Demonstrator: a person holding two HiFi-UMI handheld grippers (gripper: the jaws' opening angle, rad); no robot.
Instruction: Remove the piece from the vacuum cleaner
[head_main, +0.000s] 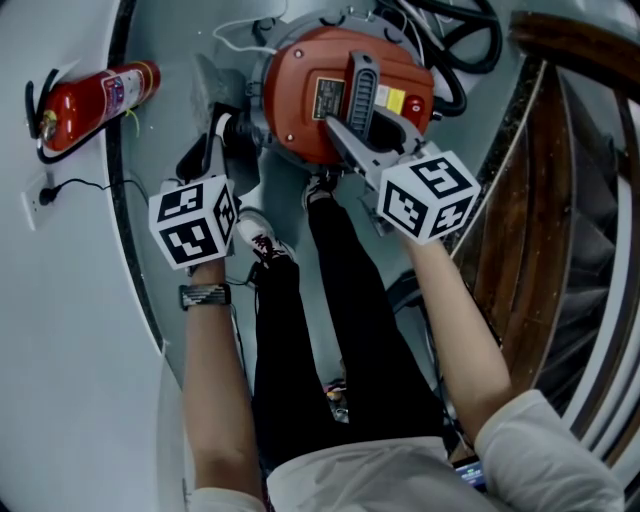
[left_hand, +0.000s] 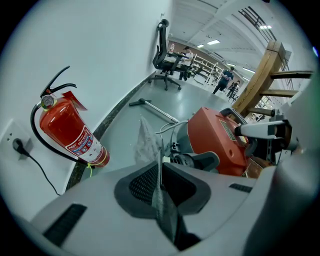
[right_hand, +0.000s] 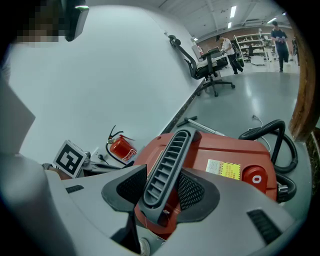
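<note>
While the red vacuum cleaner (head_main: 300, 100) sits on the floor by the person's feet, the ribbed grey piece (right_hand: 167, 170) lies along its top. The right gripper (right_hand: 162, 185) is clamped on that piece, one jaw on each side, pads pressed against its flanks. The left gripper (left_hand: 160, 165) hangs at the cleaner's left side, its jaws drawn together with nothing thick between them. Crumpled clear plastic (left_hand: 145, 142) stands just past its tips. A black hose (right_hand: 280, 145) curls behind the cleaner, and a fire extinguisher (left_hand: 70, 132) stands against the white wall.
</note>
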